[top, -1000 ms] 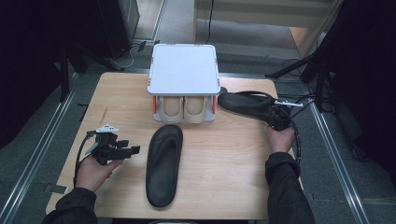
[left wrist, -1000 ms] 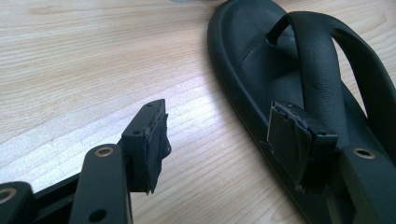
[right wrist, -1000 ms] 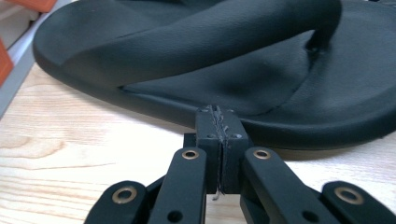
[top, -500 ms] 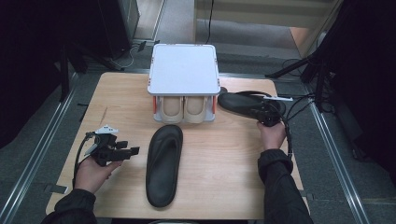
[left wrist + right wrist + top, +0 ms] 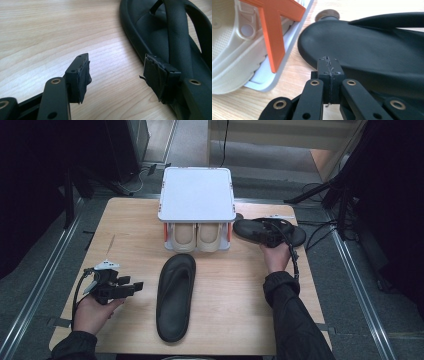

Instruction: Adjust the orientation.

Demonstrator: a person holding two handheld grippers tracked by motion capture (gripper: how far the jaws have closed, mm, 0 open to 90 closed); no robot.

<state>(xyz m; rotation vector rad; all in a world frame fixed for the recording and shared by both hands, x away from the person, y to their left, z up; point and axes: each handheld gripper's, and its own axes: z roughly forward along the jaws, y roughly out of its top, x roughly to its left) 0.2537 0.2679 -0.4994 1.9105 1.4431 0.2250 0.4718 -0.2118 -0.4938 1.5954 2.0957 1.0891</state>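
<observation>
The far sandal (image 5: 290,232) is partly hidden behind the right tool (image 5: 267,236).

Soft overhead light falls evenly on my pale wooden table (image 5: 235,300), with dark surroundings beyond it. The flat white plastic lid (image 5: 197,194) looks bright but not glaring. My gripper views blur up close, and shadows stay faint

White rack (image 5: 197,195) holding 2 beige shoes (image 5: 197,236), seemingly, on table (image 5: 130,227)
</observation>
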